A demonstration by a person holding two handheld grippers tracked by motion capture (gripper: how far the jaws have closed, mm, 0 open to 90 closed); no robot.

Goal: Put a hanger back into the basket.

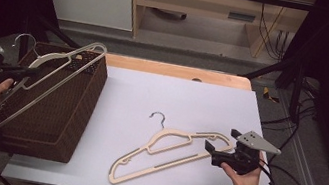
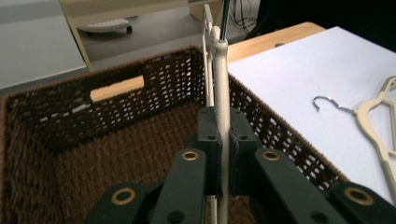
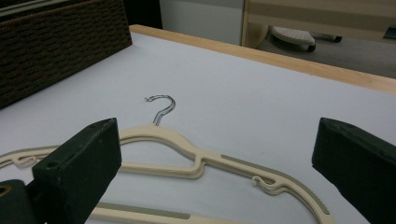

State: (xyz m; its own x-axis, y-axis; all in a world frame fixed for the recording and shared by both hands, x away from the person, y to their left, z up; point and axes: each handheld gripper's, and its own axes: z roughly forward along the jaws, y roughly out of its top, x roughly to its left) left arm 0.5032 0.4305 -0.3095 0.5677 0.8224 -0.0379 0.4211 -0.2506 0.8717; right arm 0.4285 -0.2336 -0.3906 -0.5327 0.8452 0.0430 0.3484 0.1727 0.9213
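We are clamping one hanger in the left gripper jaws, over the basket. Right gripper is waiting, jaws wide, empty, beside the stacked hangers on the worktop.

Bench: white top with a wooden strip along its far edge.
Left side: brown woven basket stands on it.
Middle: cream hanger with a metal hook lies flat on the white surface.
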